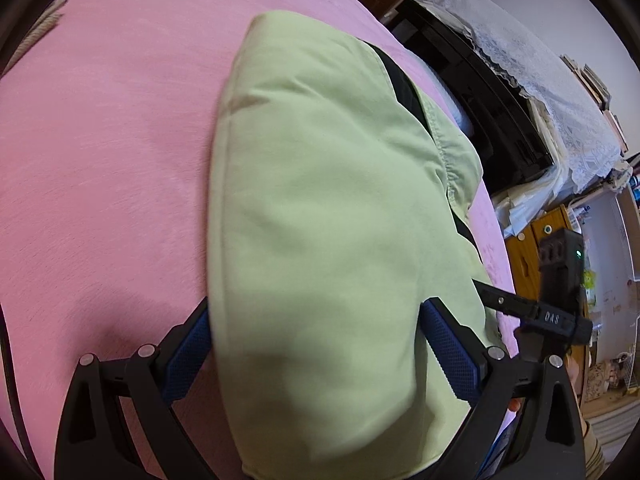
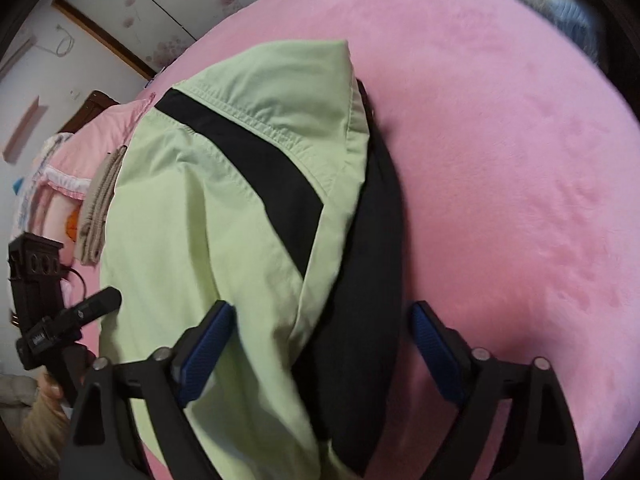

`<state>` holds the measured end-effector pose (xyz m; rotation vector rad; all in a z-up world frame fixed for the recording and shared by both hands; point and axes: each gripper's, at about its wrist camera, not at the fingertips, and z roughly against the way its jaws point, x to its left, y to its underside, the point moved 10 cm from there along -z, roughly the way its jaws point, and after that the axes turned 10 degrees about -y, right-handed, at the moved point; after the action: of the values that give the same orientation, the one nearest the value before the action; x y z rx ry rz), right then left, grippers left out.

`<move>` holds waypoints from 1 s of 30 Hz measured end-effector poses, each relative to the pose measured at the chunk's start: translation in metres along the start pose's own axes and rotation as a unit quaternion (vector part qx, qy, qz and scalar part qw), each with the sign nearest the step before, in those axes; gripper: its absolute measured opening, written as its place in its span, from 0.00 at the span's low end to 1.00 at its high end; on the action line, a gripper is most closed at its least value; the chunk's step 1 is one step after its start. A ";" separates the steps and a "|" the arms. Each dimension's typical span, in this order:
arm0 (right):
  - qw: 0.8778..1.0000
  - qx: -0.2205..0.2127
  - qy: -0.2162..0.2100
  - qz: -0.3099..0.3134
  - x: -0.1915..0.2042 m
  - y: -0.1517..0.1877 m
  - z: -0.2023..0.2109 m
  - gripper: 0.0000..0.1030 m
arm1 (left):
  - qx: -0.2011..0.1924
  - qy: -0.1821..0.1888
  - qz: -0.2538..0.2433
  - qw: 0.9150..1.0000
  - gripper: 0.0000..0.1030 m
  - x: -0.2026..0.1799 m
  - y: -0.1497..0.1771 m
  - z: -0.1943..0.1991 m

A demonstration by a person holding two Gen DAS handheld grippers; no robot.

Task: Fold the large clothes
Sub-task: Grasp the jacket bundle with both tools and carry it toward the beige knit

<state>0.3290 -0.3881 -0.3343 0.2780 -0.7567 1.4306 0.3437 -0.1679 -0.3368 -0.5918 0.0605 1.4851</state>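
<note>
Straddling the near end of a folded light-green garment (image 1: 320, 200), the left gripper (image 1: 316, 344) has its jaws spread wide, and the cloth fills the whole gap between its blue pads (image 1: 188, 356). The fabric laps against the inner faces of both fingers, yet nothing looks pinched; whether the pads actually press into it cannot be told. Seen from the right wrist camera, the left gripper (image 2: 100, 304) reaches in low towards the garment's edge on that side, with part of a hand showing beneath it.

The right gripper (image 2: 320, 340) is equally wide. Between its fingers run both the green cloth and a dark panel (image 2: 368, 280) of the same garment (image 2: 192, 216), the green lying against the left-side pad and the dark part nearer the right-side one, which stands just clear above the pink bedcover (image 2: 520, 160). In the left wrist view the right gripper (image 1: 520, 308) sits just beyond the left gripper's right-hand finger, at the garment's edge.

Both tools point forward and down along the length of the garment, side by side.

The garment is folded into a long, plump bundle stretching away ahead of both claws on the bedcover (image 1: 100, 140). A black stripe (image 2: 248, 148) crosses its top diagonally, with stitched seams alongside.
</note>
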 end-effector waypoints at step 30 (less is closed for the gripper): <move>0.994 0.009 -0.099 0.053 0.055 0.002 -0.011 0.21 | 0.018 0.021 -0.040 0.999 0.55 -0.025 -0.011 -0.004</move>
<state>0.3285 -0.3381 -0.3091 0.4030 -0.9322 1.5254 0.3526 -0.1924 -0.3267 -0.5903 0.0960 1.3918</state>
